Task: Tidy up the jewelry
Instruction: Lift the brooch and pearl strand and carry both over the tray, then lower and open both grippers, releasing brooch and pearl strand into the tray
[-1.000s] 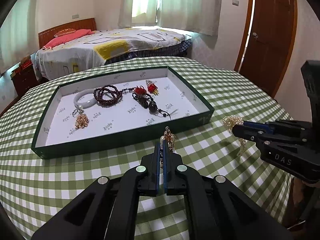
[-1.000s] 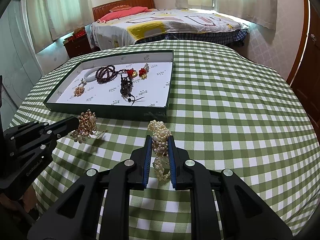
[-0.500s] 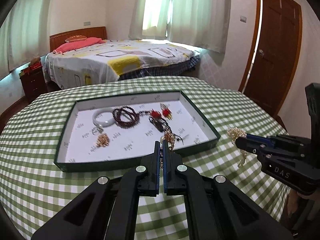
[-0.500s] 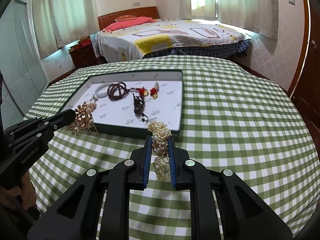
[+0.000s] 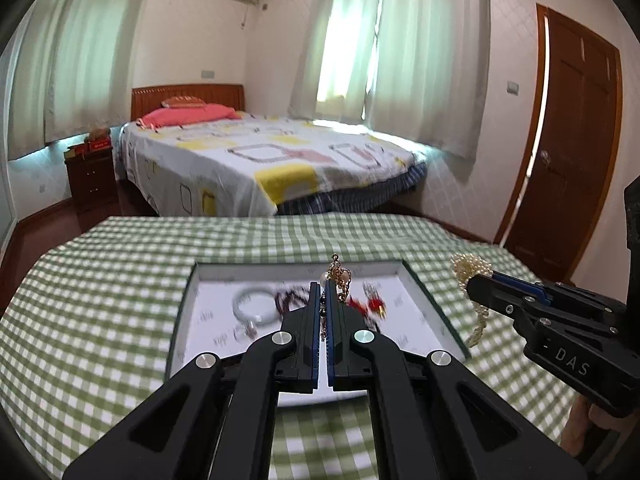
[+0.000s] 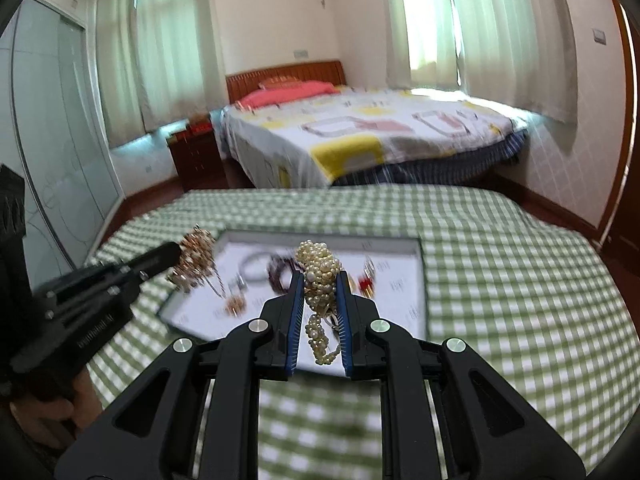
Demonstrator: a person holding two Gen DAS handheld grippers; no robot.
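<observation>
So I've got both grippers up over the green-checked tabletop (image 5: 100,300) right now. Left gripper (image 5: 324,292) has its fingers pinched nearly together on a gold chain piece (image 5: 340,276), which dangles in the air above the white-lined tray (image 5: 424,300). Right gripper (image 6: 319,280) has its fingers narrow, clamped on a pearl strand (image 6: 318,276) that hangs between them, also over the tray's near edge. A white bangle (image 5: 256,304), dark beads and red bits sit in the tray, pretty blurry.

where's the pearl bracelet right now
The pearl bracelet is clamped in the right gripper, held above the near edge of the tray, right of the left gripper.
</observation>
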